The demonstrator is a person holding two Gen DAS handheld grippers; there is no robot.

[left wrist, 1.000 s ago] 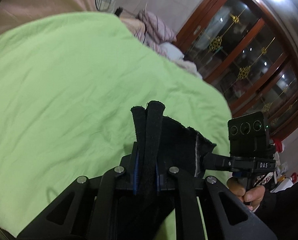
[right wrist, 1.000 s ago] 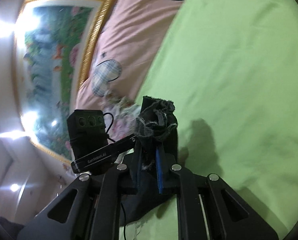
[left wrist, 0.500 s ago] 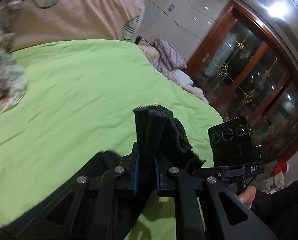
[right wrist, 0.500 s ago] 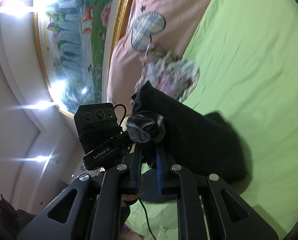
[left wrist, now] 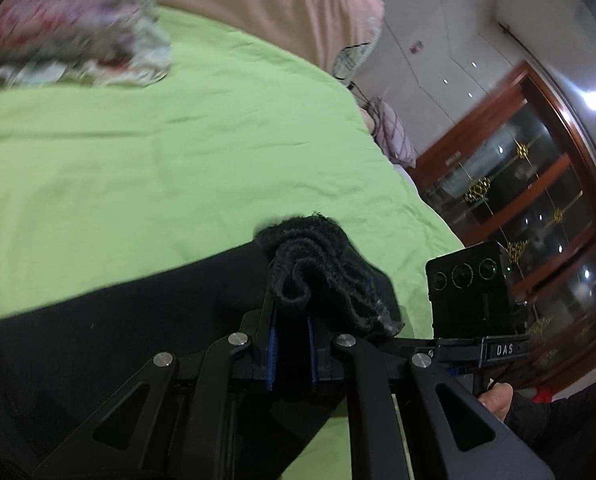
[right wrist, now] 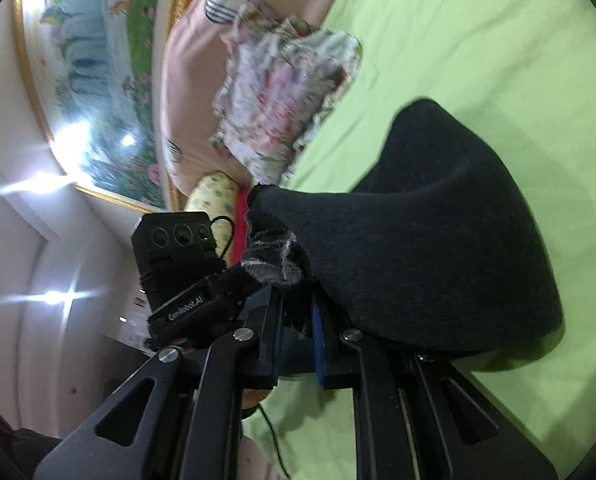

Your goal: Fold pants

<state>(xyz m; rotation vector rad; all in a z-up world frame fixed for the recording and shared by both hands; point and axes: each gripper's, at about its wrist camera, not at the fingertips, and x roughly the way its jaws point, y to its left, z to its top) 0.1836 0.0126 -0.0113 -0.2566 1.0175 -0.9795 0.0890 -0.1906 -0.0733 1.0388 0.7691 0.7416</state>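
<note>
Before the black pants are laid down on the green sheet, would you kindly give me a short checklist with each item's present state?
1. Left gripper shut on the pants: ok.
2. Right gripper shut on the pants: ok, a frayed edge bunches above its jaws.
3. Green sheet ahead bare for laying down: ok.
4. Floral cloth apart from the pants: ok, it lies by the pink pillow.
5. Edges of the pants lined up: cannot tell.

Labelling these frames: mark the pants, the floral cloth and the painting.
pants (right wrist: 438, 240), right wrist view, on the draped middle.
floral cloth (right wrist: 282, 96), right wrist view, on its crumpled centre.
painting (right wrist: 94, 80), right wrist view, on the canvas.
</note>
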